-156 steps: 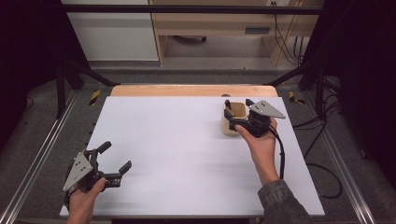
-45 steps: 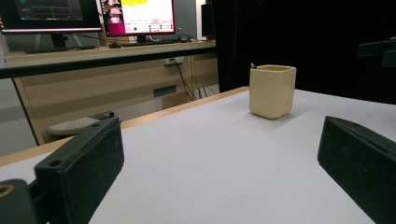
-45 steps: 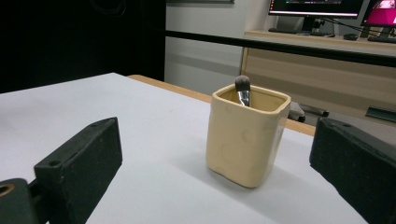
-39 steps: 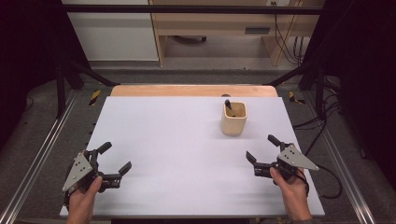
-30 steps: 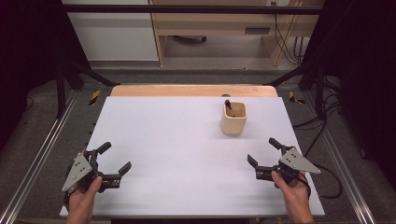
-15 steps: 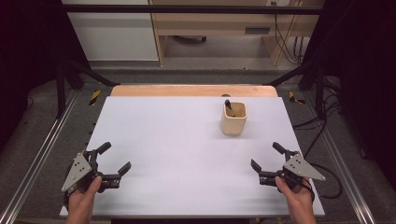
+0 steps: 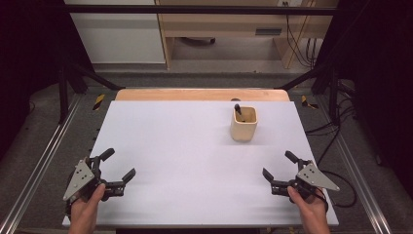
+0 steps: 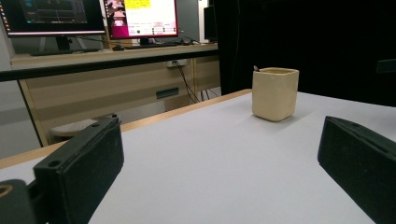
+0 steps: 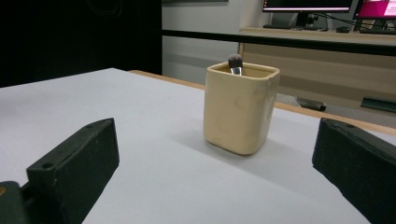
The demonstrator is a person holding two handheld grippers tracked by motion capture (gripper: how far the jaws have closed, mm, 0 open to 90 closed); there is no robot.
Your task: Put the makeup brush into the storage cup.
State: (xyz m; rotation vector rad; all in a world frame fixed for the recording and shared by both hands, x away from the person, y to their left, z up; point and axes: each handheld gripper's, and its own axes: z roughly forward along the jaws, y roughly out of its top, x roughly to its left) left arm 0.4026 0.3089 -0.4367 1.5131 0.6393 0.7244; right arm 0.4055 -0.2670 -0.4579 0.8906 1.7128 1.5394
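White desk (image 7: 195, 146) w/ a wooden strip along its far edge, monitors on a bench beyond in the gripper views. Cream square cup (image 7: 243, 123) stands upright on the desk's far right part, a small brush (image 7: 237, 109) standing inside w/ its bristle tip just above the rim. Left gripper (image 7: 117, 169) rests at the near left corner, right gripper (image 7: 283, 167) at the near right, both w/ jaws spread wide & holding nothing, each well apart from the cup
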